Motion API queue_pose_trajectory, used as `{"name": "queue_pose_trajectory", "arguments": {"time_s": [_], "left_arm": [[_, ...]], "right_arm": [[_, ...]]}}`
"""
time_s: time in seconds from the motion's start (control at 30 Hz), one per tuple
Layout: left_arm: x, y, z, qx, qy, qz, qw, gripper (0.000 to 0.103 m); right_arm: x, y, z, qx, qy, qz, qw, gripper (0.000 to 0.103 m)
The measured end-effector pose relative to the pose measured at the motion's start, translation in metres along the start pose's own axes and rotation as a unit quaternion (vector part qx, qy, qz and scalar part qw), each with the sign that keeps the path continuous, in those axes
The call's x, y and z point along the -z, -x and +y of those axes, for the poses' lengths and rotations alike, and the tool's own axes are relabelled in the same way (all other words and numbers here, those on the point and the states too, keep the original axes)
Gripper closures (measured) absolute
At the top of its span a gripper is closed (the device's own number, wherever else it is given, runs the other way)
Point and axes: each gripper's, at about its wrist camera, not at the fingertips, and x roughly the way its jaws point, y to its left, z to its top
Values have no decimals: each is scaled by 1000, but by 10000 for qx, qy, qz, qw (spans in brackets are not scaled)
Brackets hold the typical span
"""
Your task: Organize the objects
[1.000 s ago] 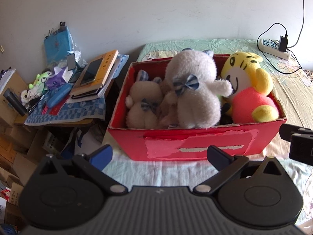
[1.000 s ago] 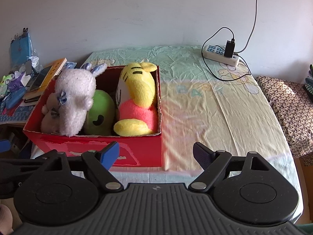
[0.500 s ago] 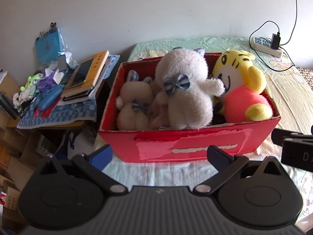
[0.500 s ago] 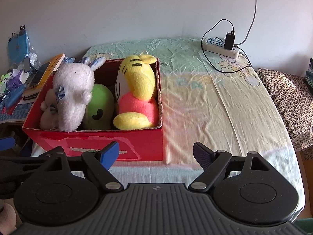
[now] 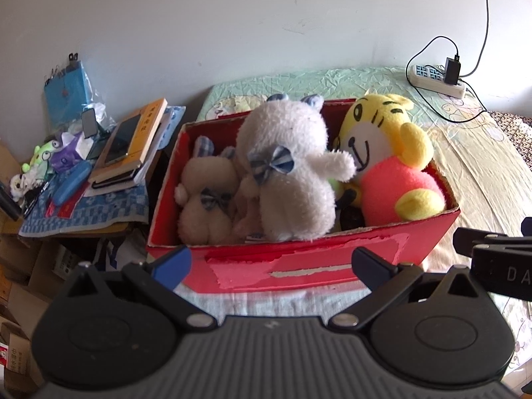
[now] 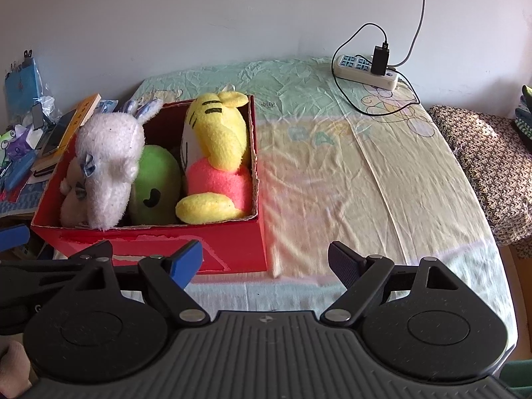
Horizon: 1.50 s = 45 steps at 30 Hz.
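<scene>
the big red cardboard box (image 5: 299,266) fills the middle of my left view now and sits larger and lower in the frame than a second ago, so i've drifted in and a touch to the right toward it. it rests on the pale green and yellow bed sheet (image 6: 349,173), its near wall just beyond my fingers.

inside, the plush toys are packed tight: the yellow tiger doll with the pink belly (image 5: 389,163) at the right end, the white fluffy bear with a blue striped bow (image 5: 289,173) in the centre, the small beige bear (image 5: 202,196) at the left, and a green plush (image 6: 154,186) wedged between, plain only from my right view. none has shifted.

my left gripper (image 5: 271,261) is spread wide and holds nothing. my right gripper (image 6: 266,261) is the same, released and bare, over open sheet at the box's right corner.

my read: the toys look gathered already, and both hands closing on the near wall suggests the box itself is next.
</scene>
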Motion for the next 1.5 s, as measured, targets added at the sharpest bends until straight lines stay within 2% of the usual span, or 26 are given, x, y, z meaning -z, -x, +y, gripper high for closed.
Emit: {"name": "queue_pose_trajectory", "arguments": {"time_s": [0.4, 0.93, 1.5], "left_arm": [[-11, -1, -3, -69, -45, -83, 9999, 1], [-22, 0, 3, -170, 103, -201, 9996, 1], [-6, -11, 12, -146, 214, 33, 9997, 1]], "right_arm": [[-9, -4, -9, -215, -158, -60, 9996, 18], [-14, 1, -9, -376, -114, -470, 9981, 18], [-3, -1, 0, -422, 5, -515, 9978, 19]]}}
